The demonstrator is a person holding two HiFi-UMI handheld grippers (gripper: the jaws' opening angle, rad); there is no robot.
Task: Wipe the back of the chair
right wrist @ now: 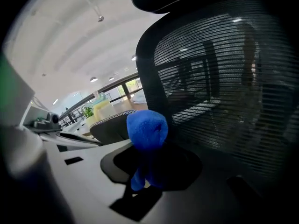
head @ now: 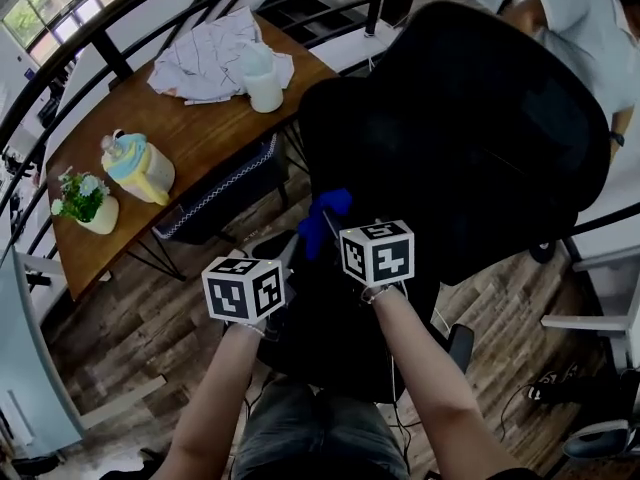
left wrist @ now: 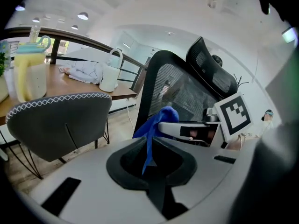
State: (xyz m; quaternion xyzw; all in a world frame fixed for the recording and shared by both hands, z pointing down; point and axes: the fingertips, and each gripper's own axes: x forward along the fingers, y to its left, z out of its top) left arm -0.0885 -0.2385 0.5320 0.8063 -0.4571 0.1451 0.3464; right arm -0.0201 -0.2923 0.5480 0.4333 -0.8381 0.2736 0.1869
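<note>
The black office chair's mesh back (head: 470, 138) stands right in front of me and fills the right gripper view (right wrist: 224, 78). A blue cloth (head: 325, 218) is bunched between the two grippers, near the back's left edge. My right gripper (head: 338, 230) is shut on the cloth's thick wad (right wrist: 147, 129), close to the mesh. A thin corner of the cloth (left wrist: 156, 125) runs down into my left gripper (left wrist: 152, 174), whose jaws are closed on it. In the head view the left gripper (head: 292, 250) sits just left of the cloth. The chair back (left wrist: 177, 92) rises behind it.
A wooden table (head: 200, 138) at the left holds a white jug (head: 262, 83), crumpled fabric (head: 210, 53), a yellow jug (head: 140, 168) and a potted plant (head: 85, 203). A grey shell chair (head: 225, 193) stands beside it. A person (head: 590, 18) stands behind the chair.
</note>
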